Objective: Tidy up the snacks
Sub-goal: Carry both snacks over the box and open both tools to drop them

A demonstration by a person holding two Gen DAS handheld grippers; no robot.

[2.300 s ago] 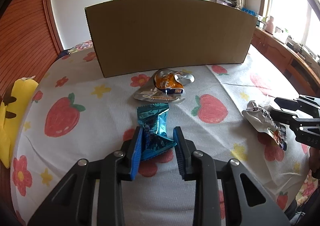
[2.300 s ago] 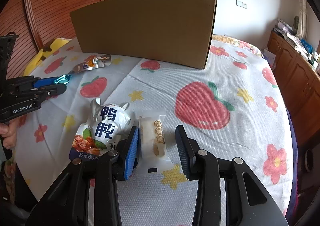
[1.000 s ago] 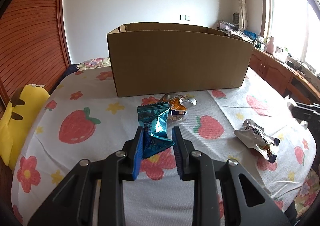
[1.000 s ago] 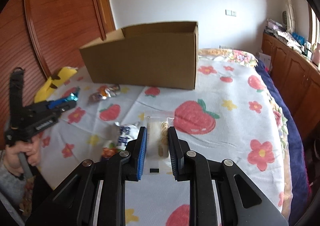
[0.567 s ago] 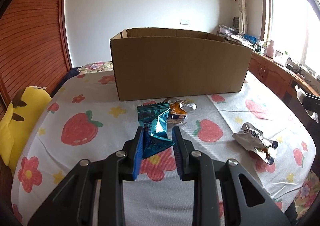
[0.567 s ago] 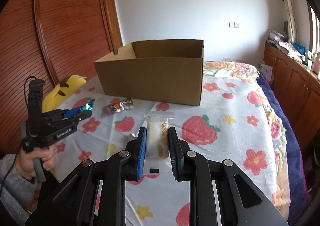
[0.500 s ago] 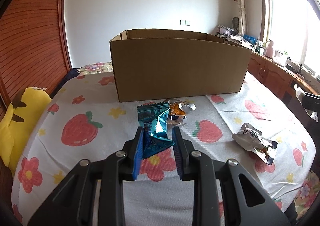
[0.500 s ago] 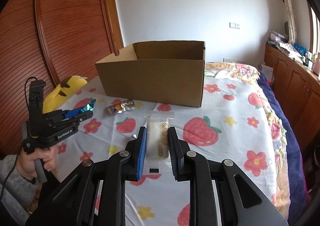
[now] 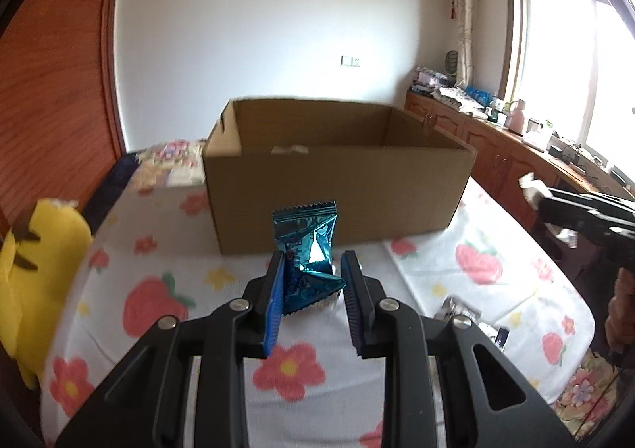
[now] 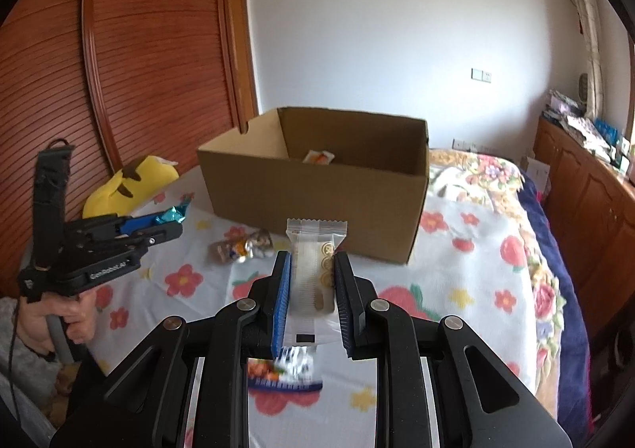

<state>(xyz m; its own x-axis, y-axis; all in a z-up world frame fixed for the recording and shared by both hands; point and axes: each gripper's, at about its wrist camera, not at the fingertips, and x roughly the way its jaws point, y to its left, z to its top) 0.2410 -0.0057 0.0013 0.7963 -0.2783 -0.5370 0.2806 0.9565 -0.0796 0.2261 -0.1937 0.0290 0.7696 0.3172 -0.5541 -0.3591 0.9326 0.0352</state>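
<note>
Now blue packet (image 9: 307, 249) sits clamped within left hand-held gripper (image 9: 312, 281).

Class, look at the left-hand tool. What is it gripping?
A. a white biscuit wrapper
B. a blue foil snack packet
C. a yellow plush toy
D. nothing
B: the left tool is shut on the blue foil packet, held above the tablecloth before the cardboard box.

Teal snack packet (image 9: 307, 249): glossy crinkled foil. Biscuit pack (image 10: 315, 273): smooth clear-and-white plastic film. Cardboard box (image 9: 337, 190): matt brown corrugated board. Strawberry-print bedspread (image 9: 166, 249): matt textured cloth. Left gripper (image 9: 313, 289) and right gripper (image 10: 311, 285): matt black plastic, ribbed blue pads, metal screws. Wall panel (image 10: 139, 71): ribbed glossy wood.
</note>
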